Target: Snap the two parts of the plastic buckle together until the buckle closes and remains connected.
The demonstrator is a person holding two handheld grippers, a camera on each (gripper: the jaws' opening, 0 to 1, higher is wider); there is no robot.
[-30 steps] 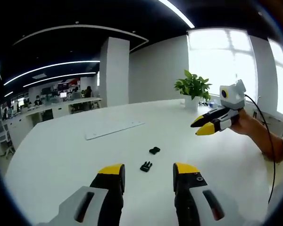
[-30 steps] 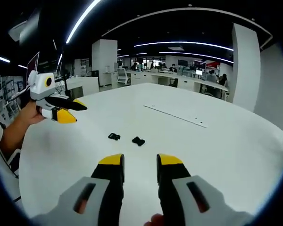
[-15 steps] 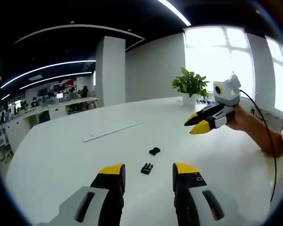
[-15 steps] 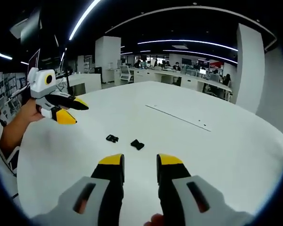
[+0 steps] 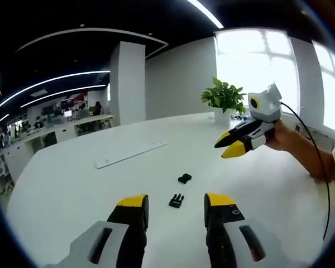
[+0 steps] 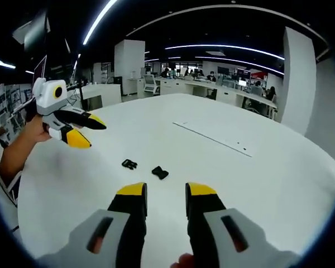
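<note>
In the left gripper view, we see our left gripper [image 5: 176, 205] with jaws apart, empty, above the white table [image 5: 72, 184]; the pronged buckle half [image 5: 176, 200] lies just ahead, the socket half [image 5: 184, 178] near it, unjoined. In the right gripper view, our right gripper [image 6: 164, 196] is likewise released, both halves ahead.

Worktop [image 5: 72, 184]: smooth matt white. Two buckle parts [image 5: 176, 200] [image 5: 184, 178]: black matt plastic. Left gripper [image 5: 176, 205]: black jaws, glossy yellow tips, grey plastic body
</note>
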